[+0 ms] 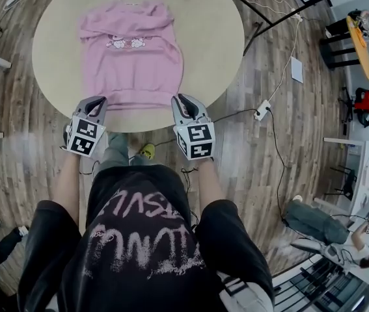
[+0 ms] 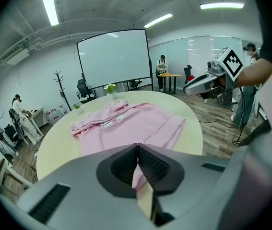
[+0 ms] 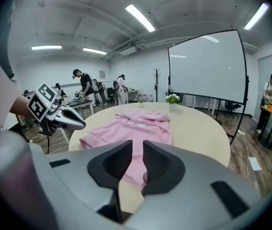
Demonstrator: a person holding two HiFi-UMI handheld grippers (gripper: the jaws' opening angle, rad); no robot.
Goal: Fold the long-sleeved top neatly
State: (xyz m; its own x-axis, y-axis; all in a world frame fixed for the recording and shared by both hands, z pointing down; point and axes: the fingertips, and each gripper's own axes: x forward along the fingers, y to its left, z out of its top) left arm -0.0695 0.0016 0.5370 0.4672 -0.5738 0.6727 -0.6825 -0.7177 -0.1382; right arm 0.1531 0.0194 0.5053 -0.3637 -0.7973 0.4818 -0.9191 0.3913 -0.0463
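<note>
Pink cloth, the long-sleeved top (image 1: 132, 57), lies flat on the round table (image 1: 217, 25). Its collar (image 1: 132, 6) is at the far side and its hem (image 1: 138, 101) runs along the near edge. The sleeves appear to be turned in over the body. The step in hand is therefore judged to be the lengthwise fold, near hem carried over to the far end.

Gripper state:
- Left gripper (image 1: 97, 103): at the near left corner of the hem, jaws clenched together. Pink cloth shows directly under the tips. Whether any hem is caught between them cannot be confirmed.
- Right gripper (image 1: 180, 100): at the near right corner, jaws parted. Cloth is visible in the gap, but the pads are not pressing on it.

Recommended procedure:
1. Check the left grip with a slight lift. If the corner does not rise, reopen and take a deeper bite.
2. Set the right jaws around the hem edge at its corner and close on every layer there.
3. Raise both corners together, level, only enough to clear the body.
4. Carry them toward the far side, keeping the hem taut between the grippers so the middle does not sag.
5. Lay the hem square across the shoulders, side edge over side edge, then release.

Caution: an uneven bite or an unequal lift is likely to skew the fold.
</note>
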